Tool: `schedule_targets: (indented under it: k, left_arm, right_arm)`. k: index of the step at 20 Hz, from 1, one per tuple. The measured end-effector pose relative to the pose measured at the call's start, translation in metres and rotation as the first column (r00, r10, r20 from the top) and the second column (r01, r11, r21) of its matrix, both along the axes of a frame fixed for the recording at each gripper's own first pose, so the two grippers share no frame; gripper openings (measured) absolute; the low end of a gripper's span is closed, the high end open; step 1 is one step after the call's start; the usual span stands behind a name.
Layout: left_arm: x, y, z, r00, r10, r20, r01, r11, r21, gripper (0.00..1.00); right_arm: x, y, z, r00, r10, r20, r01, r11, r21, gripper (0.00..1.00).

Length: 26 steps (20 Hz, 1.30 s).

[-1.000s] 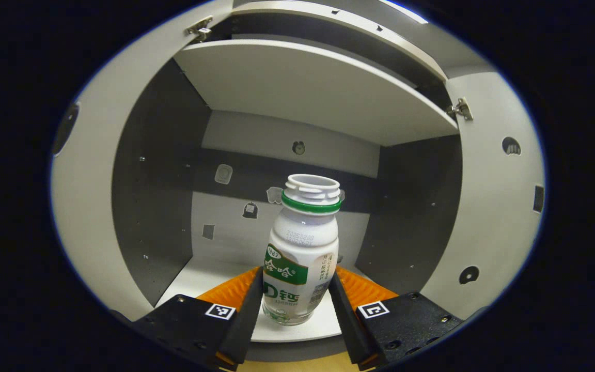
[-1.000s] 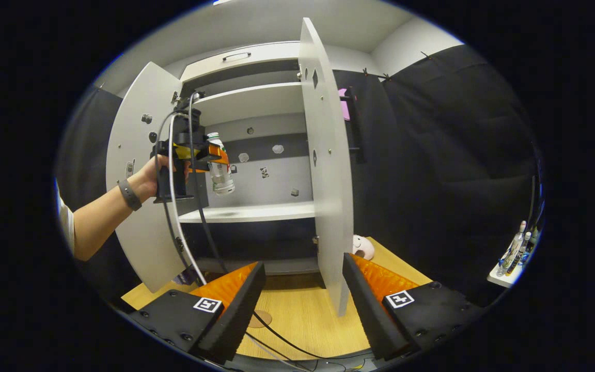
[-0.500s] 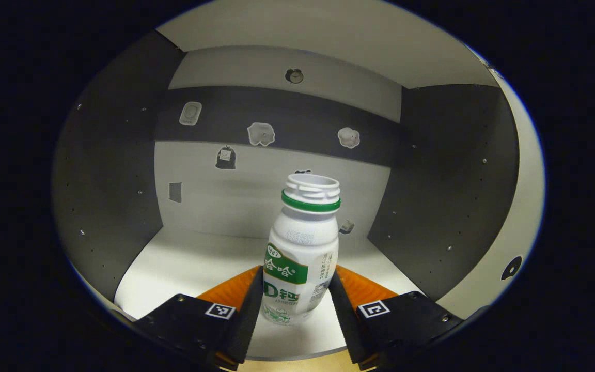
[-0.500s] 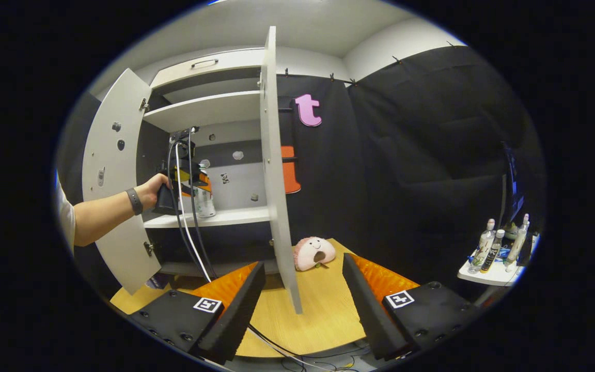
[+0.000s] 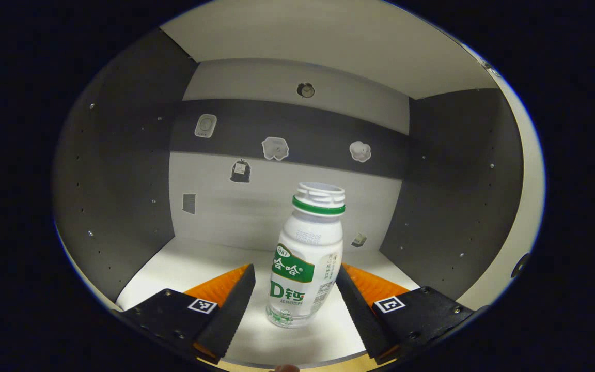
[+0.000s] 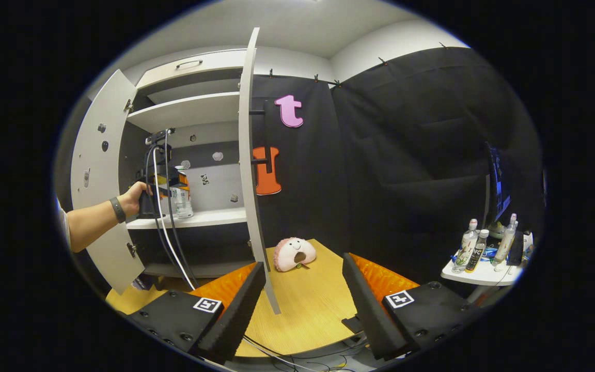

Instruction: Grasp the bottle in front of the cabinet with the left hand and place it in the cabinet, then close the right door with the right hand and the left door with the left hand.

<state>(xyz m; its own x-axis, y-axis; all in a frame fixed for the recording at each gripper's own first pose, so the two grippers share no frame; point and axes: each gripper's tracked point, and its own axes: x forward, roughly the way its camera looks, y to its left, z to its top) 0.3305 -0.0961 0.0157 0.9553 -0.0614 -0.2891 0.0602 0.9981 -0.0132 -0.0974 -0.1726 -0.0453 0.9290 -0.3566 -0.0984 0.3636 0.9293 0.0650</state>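
Observation:
A white bottle [image 5: 305, 263] with a green neck ring and no cap stands upright on the cabinet's white shelf [image 5: 189, 268]. My left gripper [image 5: 294, 274] is open around it, with a clear gap at its left finger; the right finger lies close beside the bottle. In the right gripper view, a hand [image 6: 132, 194] holds that gripper inside the cabinet, by the bottle [image 6: 183, 199]. Both doors stand open: the left door [image 6: 96, 170] swung wide, the right door [image 6: 248, 155] seen edge-on. My right gripper [image 6: 303, 268] hangs open over the wooden table [image 6: 308, 305], holding nothing.
A pink plush toy [image 6: 293, 254] lies on the table just right of the right door. Cables [image 6: 168, 243] hang from the left gripper down past the shelf front. A small white side table [image 6: 483, 268] with several bottles stands at far right.
The left gripper lowered the bottle onto the shelf and opened, letting go of it. The right gripper has shifted so that the right door sits farther left in its view.

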Motion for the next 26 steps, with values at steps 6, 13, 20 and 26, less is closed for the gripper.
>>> schedule_targets:
  k: [6,13,20,26]
  left_arm:
    - [-0.064,0.002,0.073,0.975,-0.052,0.214,0.056,0.998,-0.012,0.92]
    - [-0.184,0.012,0.1,0.952,-0.066,0.3,0.079,0.996,-0.03,0.95]
    - [-0.272,0.056,0.068,0.96,0.051,0.274,-0.041,0.998,-0.045,0.95]
    - [-0.325,0.072,0.042,0.948,0.071,0.31,-0.099,0.992,0.078,0.95]
  right_arm:
    - [0.017,0.012,0.006,0.998,0.063,0.012,-0.063,0.998,0.002,0.99]
    - [0.039,0.032,0.02,0.985,0.17,0.044,-0.17,0.985,-0.008,0.99]
    - [0.051,0.034,0.029,0.973,0.225,0.053,-0.224,0.974,-0.014,0.99]
    - [0.057,0.031,0.036,0.968,0.246,0.055,-0.248,0.969,0.015,0.99]
